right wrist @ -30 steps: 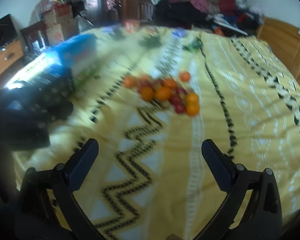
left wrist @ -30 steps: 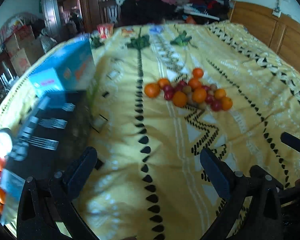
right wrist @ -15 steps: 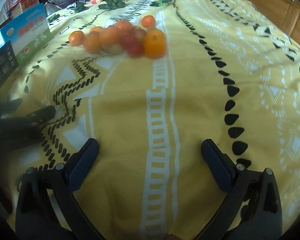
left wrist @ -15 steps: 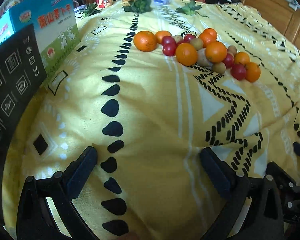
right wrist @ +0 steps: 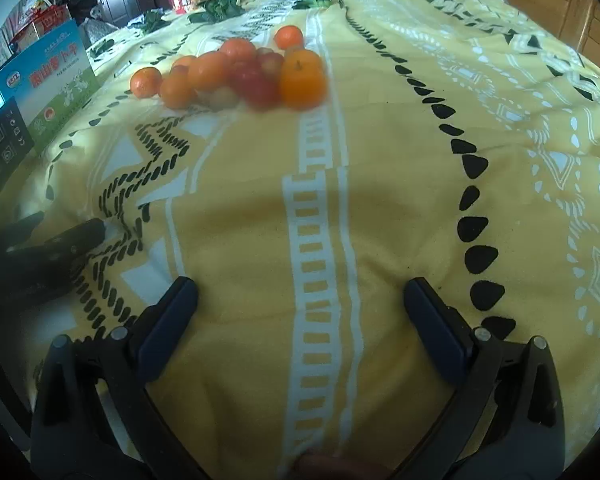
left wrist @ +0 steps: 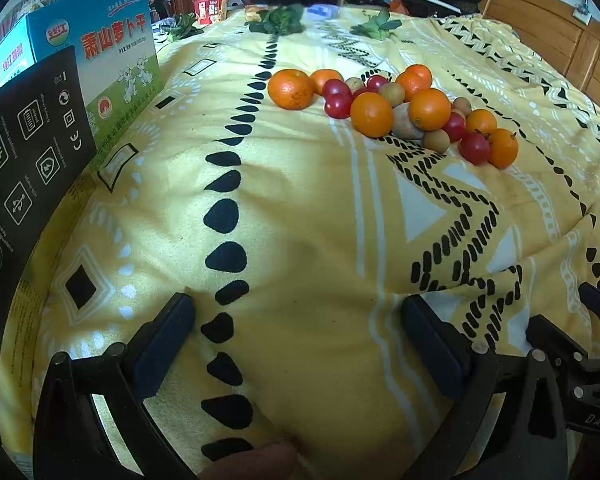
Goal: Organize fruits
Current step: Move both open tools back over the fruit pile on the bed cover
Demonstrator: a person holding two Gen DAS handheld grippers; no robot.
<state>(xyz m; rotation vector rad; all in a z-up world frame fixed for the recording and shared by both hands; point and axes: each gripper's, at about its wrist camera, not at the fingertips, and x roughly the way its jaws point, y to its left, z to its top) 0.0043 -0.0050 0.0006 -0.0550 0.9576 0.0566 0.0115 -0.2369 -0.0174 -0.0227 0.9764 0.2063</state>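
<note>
A heap of fruit (left wrist: 392,112) lies on the yellow patterned blanket (left wrist: 300,220): several oranges, red plum-like fruits and small brown ones. The biggest orange (left wrist: 291,89) sits at the heap's left end. In the right wrist view the same heap (right wrist: 236,74) is far ahead, blurred. My left gripper (left wrist: 298,320) stands open low over the blanket, well short of the fruit, nothing between its fingers. My right gripper (right wrist: 300,300) is open too and holds nothing. The left gripper's tip (right wrist: 80,236) shows at the left edge of the right wrist view.
A blue and green carton (left wrist: 100,52) and a black box (left wrist: 24,148) stand at the blanket's left edge. Green leafy pieces (left wrist: 278,20) and a red snack pack (left wrist: 210,8) lie at the far end. A wooden headboard (left wrist: 548,28) runs along the right.
Both grippers have dropped lower and come forward toward the fruit, which now looks larger and nearer. The boxes have slid to the left edge. Both stay open.
</note>
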